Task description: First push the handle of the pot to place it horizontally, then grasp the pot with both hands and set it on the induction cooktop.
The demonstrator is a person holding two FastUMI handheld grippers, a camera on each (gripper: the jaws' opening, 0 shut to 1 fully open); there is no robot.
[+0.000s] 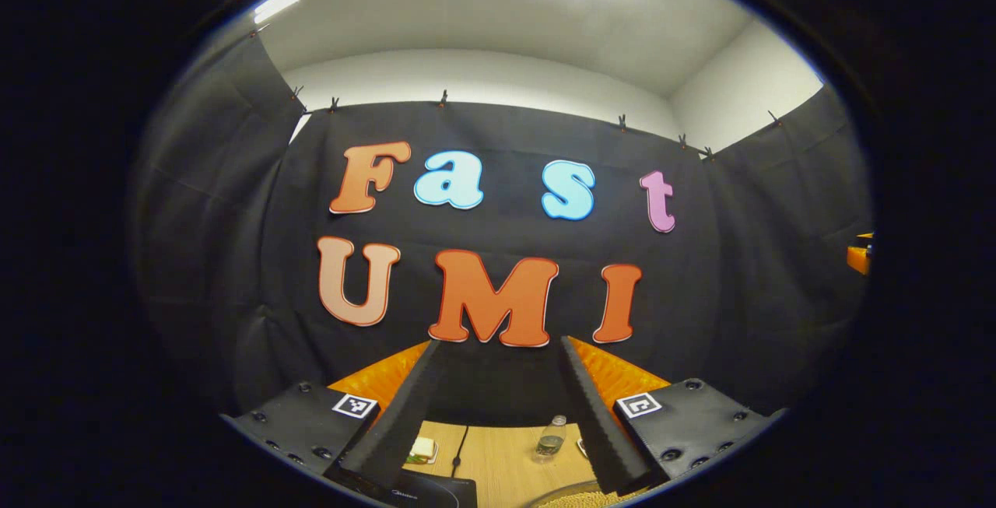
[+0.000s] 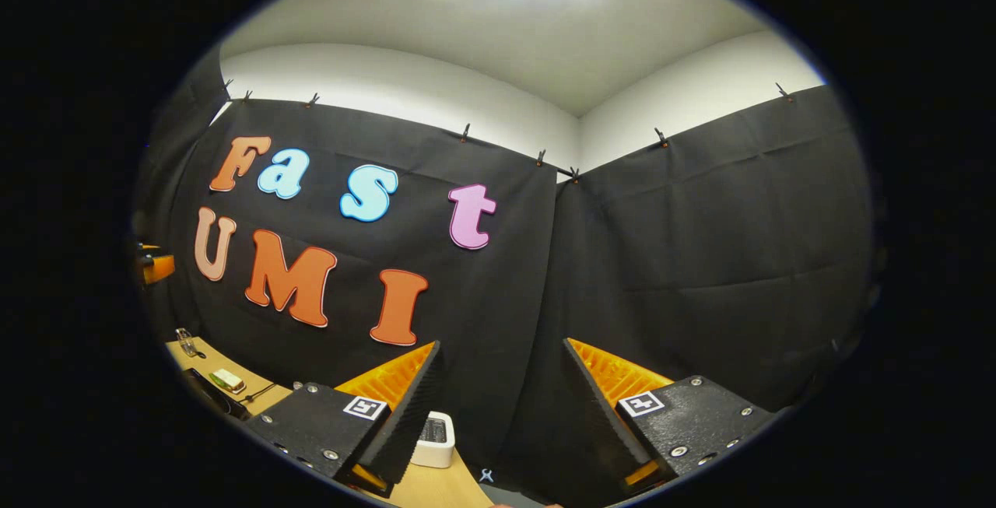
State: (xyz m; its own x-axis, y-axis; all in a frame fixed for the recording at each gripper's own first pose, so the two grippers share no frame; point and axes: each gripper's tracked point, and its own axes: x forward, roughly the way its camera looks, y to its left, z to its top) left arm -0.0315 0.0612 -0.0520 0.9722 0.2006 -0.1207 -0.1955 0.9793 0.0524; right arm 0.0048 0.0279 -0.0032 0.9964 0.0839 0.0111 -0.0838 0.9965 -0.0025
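My left gripper (image 1: 499, 345) is open and raised, pointing at the booth wall with nothing between its fingers. Below it, at the bottom edge of the left gripper view, lies the corner of the black induction cooktop (image 1: 436, 490). A curved rim with beige grainy contents, apparently the pot (image 1: 580, 497), peeks in beside it; its handle is hidden. My right gripper (image 2: 503, 345) is also open and empty, held high toward the wall's corner. The cooktop's dark edge (image 2: 212, 397) shows far left in the right gripper view. Each gripper appears at the other view's edge (image 1: 860, 253) (image 2: 156, 265).
On the wooden table (image 1: 498, 457) stand a clear plastic bottle (image 1: 550, 439) and a small sandwich-like item (image 1: 422, 450), with a black cable (image 1: 459, 446) running to the cooktop. A white box-shaped device (image 2: 433, 439) sits by the wall under my right gripper.
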